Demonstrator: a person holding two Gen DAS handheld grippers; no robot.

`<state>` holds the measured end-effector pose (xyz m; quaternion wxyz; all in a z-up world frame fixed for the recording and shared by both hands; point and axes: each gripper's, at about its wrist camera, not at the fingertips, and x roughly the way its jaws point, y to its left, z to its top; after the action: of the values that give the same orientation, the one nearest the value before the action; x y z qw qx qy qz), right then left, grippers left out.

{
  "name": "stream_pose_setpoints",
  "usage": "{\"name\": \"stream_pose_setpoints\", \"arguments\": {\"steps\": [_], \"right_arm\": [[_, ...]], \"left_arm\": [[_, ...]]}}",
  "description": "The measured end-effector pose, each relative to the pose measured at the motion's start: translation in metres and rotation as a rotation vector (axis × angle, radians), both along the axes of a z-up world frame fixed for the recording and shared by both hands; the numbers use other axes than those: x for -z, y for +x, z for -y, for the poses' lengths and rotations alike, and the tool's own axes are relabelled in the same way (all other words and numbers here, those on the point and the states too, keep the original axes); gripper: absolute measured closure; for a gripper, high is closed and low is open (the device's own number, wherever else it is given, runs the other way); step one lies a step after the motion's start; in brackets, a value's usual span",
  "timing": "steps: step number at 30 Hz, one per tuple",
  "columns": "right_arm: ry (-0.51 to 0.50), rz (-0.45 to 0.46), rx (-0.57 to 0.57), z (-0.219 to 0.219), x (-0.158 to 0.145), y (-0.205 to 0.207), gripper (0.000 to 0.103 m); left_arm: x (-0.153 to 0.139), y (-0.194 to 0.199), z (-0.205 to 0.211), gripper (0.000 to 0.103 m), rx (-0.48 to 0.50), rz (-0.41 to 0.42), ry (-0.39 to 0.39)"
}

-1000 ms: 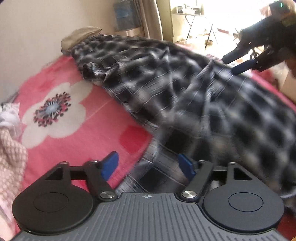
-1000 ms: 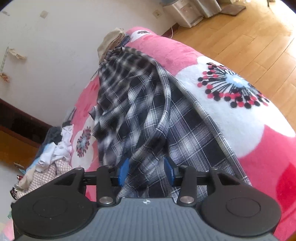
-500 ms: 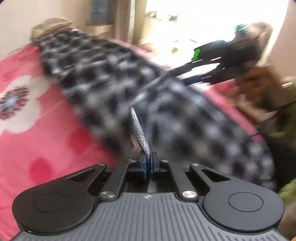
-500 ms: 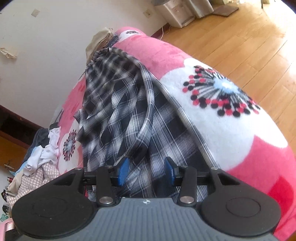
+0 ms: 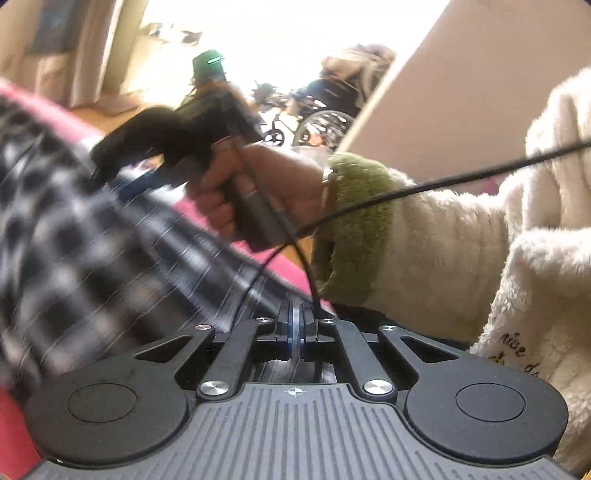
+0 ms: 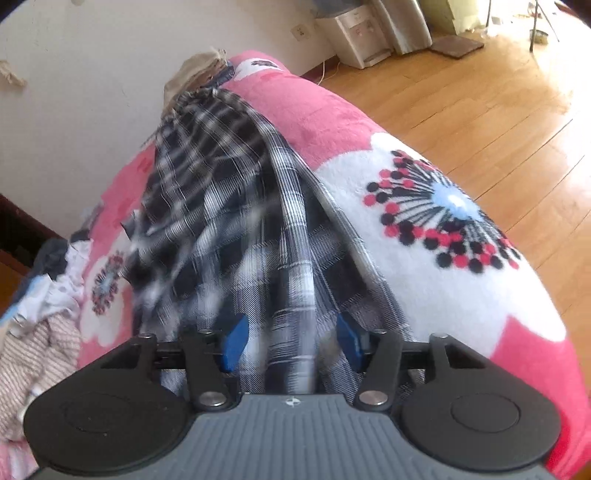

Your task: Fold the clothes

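Observation:
A black-and-white plaid shirt (image 6: 229, 206) lies lengthwise on a pink flowered blanket (image 6: 424, 229). My right gripper (image 6: 291, 341) hovers over its near end. Its jaws are opening, with a bunched fold of the shirt between the blue pads (image 6: 234, 341), which stand clear of it. In the left wrist view the shirt (image 5: 74, 236) is blurred and stretches up to my left gripper (image 5: 295, 325), which is shut on a thin edge of the fabric. Beyond it, a hand (image 5: 229, 195) holds the right gripper's black handle over the cloth.
A heap of other clothes (image 6: 40, 325) lies at the bed's left side, and a beige cloth (image 6: 195, 70) at its far end by the wall. Wooden floor (image 6: 480, 96) and a white appliance (image 6: 354, 33) are to the right. A fleece sleeve (image 5: 461, 258) and a black cable (image 5: 443, 181) cross the left wrist view.
My left gripper closed on the shirt's edge and swung up and to the right with it, towards the other hand. The right gripper stayed over the shirt, its jaws a little wider.

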<state>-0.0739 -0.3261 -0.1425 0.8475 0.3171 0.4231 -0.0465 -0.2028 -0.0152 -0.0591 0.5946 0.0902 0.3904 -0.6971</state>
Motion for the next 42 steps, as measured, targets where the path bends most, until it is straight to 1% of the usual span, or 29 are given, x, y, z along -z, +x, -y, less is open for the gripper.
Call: {"name": "stream_pose_setpoints", "arguments": {"steps": [1, 3, 5, 7, 9, 10, 11, 12, 13, 14, 16, 17, 18, 19, 20, 22, 25, 27, 31, 32, 34, 36, 38, 39, 41, 42], "right_arm": [[-0.012, -0.001, -0.008, 0.000, 0.001, -0.002, 0.057], [-0.043, 0.000, -0.024, 0.000, 0.002, -0.005, 0.074], [-0.053, 0.001, -0.028, 0.003, 0.003, -0.007, 0.082], [-0.051, 0.005, -0.030, 0.008, 0.001, -0.009, 0.082], [-0.041, 0.024, -0.048, 0.011, -0.006, -0.015, 0.080], [-0.034, 0.032, -0.059, 0.012, -0.010, -0.019, 0.079], [-0.025, 0.040, -0.071, 0.014, -0.013, -0.025, 0.077], [-0.017, 0.048, -0.081, 0.016, -0.017, -0.030, 0.073], [-0.009, 0.061, -0.088, 0.018, -0.020, -0.038, 0.071], [-0.002, 0.078, -0.096, 0.022, -0.024, -0.046, 0.068], [0.027, 0.122, -0.116, 0.030, -0.032, -0.067, 0.067], [0.046, 0.142, -0.125, 0.033, -0.035, -0.078, 0.065], [0.057, 0.149, -0.128, 0.036, -0.038, -0.087, 0.059], [0.063, 0.146, -0.124, 0.038, -0.040, -0.097, 0.057], [0.069, 0.139, -0.121, 0.039, -0.041, -0.105, 0.056], [0.090, 0.105, -0.109, 0.037, -0.035, -0.117, 0.056], [0.118, 0.045, -0.094, 0.024, -0.021, -0.127, 0.056], [0.122, 0.024, -0.091, 0.013, -0.013, -0.131, 0.056], [0.082, 0.013, -0.098, -0.002, -0.007, -0.133, 0.057], [0.070, 0.014, -0.102, -0.005, -0.007, -0.133, 0.057], [0.053, 0.020, -0.109, -0.007, -0.009, -0.128, 0.058], [0.036, 0.027, -0.117, -0.007, -0.010, -0.121, 0.059], [0.033, 0.029, -0.125, -0.008, -0.008, -0.115, 0.061], [0.033, 0.027, -0.129, -0.008, -0.007, -0.112, 0.063], [0.038, 0.019, -0.135, -0.009, -0.004, -0.106, 0.063], [0.040, 0.017, -0.139, -0.010, -0.002, -0.104, 0.063]], "left_arm": [[0.000, 0.000, 0.005, 0.102, 0.013, -0.006, -0.004], [0.002, -0.001, 0.014, 0.102, 0.019, -0.020, -0.005], [0.004, -0.002, 0.021, 0.102, 0.020, -0.024, -0.001], [0.005, -0.002, 0.023, 0.101, 0.022, 0.001, 0.023], [0.006, 0.001, 0.019, 0.099, 0.006, 0.031, 0.063], [0.007, 0.004, 0.015, 0.093, -0.009, 0.044, 0.086], [0.008, 0.006, 0.011, 0.087, -0.024, 0.058, 0.109], [0.009, 0.008, 0.006, 0.072, -0.043, 0.072, 0.132], [0.009, 0.014, -0.003, 0.061, -0.082, 0.088, 0.157], [0.010, 0.019, -0.012, 0.057, -0.123, 0.101, 0.180], [0.012, 0.029, -0.029, 0.048, -0.205, 0.125, 0.219], [0.012, 0.034, -0.036, 0.045, -0.244, 0.137, 0.234], [0.012, 0.038, -0.043, 0.042, -0.281, 0.152, 0.247], [0.013, 0.038, -0.046, 0.040, -0.302, 0.177, 0.251], [0.015, 0.036, -0.044, 0.037, -0.295, 0.205, 0.252], [0.020, 0.033, -0.038, 0.027, -0.279, 0.259, 0.254], [0.036, 0.023, -0.020, 0.026, -0.206, 0.313, 0.274], [0.044, 0.014, -0.010, 0.026, -0.161, 0.370, 0.282], [0.046, -0.003, -0.001, 0.025, -0.060, 0.511, 0.242], [0.045, -0.006, 0.000, 0.025, -0.038, 0.534, 0.235], [0.044, -0.011, 0.004, 0.021, 0.005, 0.551, 0.222], [0.043, -0.016, 0.007, 0.013, 0.044, 0.555, 0.206], [0.048, -0.022, 0.010, 0.013, 0.079, 0.551, 0.208], [0.051, -0.024, 0.011, 0.015, 0.094, 0.548, 0.217], [0.057, -0.025, 0.012, 0.026, 0.106, 0.542, 0.238], [0.059, -0.025, 0.013, 0.039, 0.105, 0.538, 0.249]]}}
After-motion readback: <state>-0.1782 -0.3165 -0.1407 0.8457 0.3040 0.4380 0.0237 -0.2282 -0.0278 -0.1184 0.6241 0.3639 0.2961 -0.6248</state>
